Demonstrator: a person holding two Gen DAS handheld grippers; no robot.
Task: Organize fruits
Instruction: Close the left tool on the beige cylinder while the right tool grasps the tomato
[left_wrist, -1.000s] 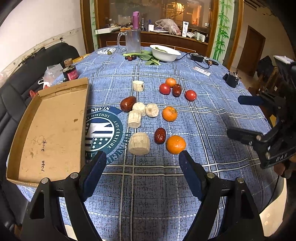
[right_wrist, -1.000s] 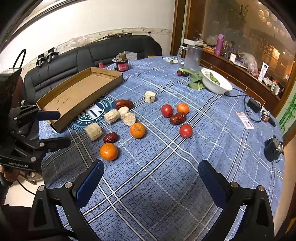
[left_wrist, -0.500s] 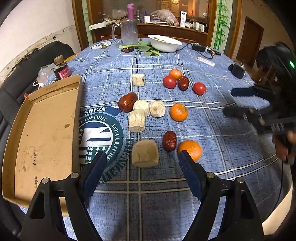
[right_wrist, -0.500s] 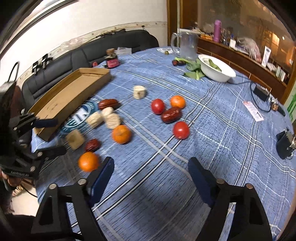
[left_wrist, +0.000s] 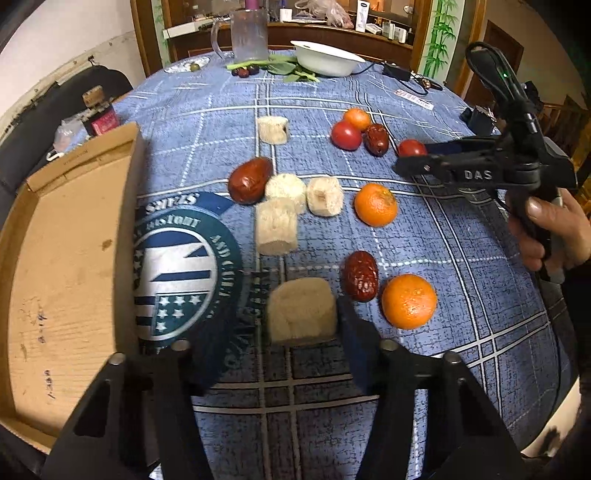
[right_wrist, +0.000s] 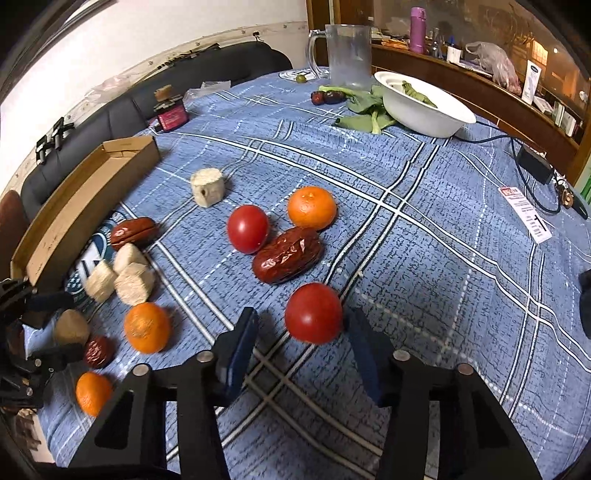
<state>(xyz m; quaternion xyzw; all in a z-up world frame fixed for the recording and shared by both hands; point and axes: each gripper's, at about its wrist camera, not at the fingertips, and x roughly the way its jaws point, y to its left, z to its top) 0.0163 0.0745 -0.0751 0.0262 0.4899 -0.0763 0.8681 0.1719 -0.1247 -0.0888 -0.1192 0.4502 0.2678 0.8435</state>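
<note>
Sorting has barely begun, judging by the layout: the cardboard tray (left_wrist: 66, 266) at the left edge of the counter (left_wrist: 461, 258) holds no fruit, and every piece lies loose on the blue cloth. The left hand-held gripper (left_wrist: 291, 325) is spread wide around the nearest pale chunk (left_wrist: 301, 310), its right pad at the chunk's side, the left pad apart from it; nothing is pinched yet. The right hand-held gripper (right_wrist: 301, 332) is likewise spread, bracketing a tomato (right_wrist: 314, 313) that sits between its pads, near the right one, not squeezed. Left to move, it seems, are all the oranges (left_wrist: 409, 301), dates (left_wrist: 361, 275), tomatoes and pale chunks, clustered mid-counter, well apart from the white bowl (right_wrist: 424, 107) at the far side. Both first grasps look imminent, so the whole job remains ahead.
</note>
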